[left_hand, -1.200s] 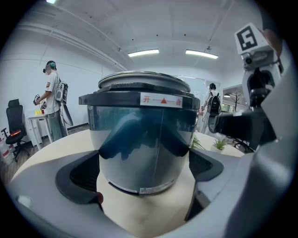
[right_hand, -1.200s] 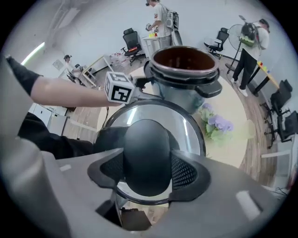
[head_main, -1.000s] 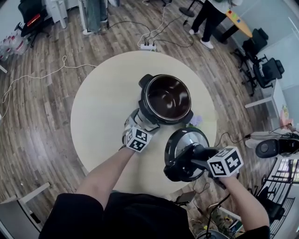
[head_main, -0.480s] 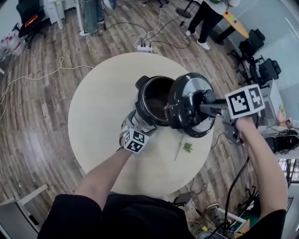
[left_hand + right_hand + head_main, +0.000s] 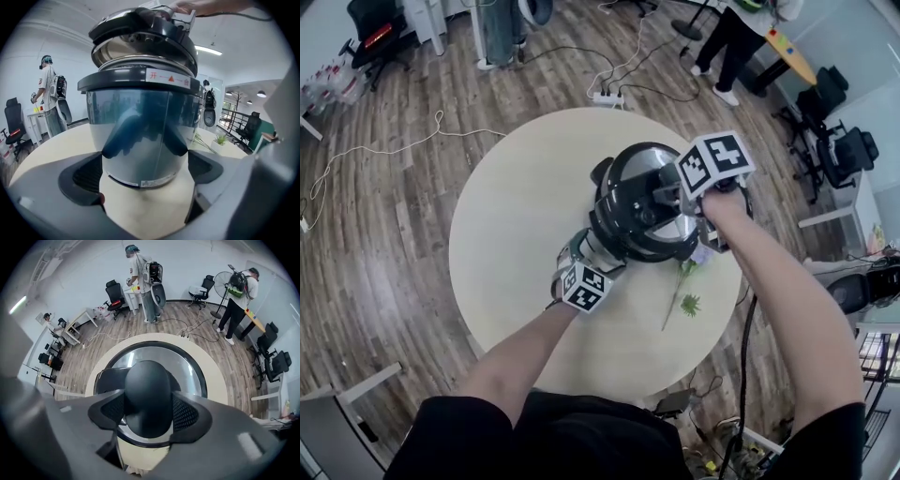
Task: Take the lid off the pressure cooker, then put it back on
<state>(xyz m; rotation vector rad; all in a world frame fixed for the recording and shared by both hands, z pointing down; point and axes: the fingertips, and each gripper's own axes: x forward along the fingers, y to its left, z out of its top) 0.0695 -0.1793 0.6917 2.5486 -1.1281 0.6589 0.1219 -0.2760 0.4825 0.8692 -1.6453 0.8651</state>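
A steel pressure cooker [image 5: 140,122] stands on the round beige table [image 5: 516,244]. My left gripper [image 5: 598,247] holds its lower body, with one jaw against each side [image 5: 145,168]. The black-rimmed lid [image 5: 639,192] hangs just over the pot's mouth, hiding it in the head view. Seen from the left gripper view, the lid [image 5: 140,33] is tilted and a little above the rim. My right gripper [image 5: 667,202] points steeply down and is shut on the lid's round black knob [image 5: 147,390], one pad on each side of it.
A green plant sprig [image 5: 684,292] lies on the table right of the cooker. A power strip [image 5: 609,96] and cables lie on the wood floor behind. People stand at the back of the room [image 5: 143,277], among office chairs and desks.
My right gripper has carried the lid from the table's near right side up and across to above the pot. The left gripper has stayed at the cooker's body.
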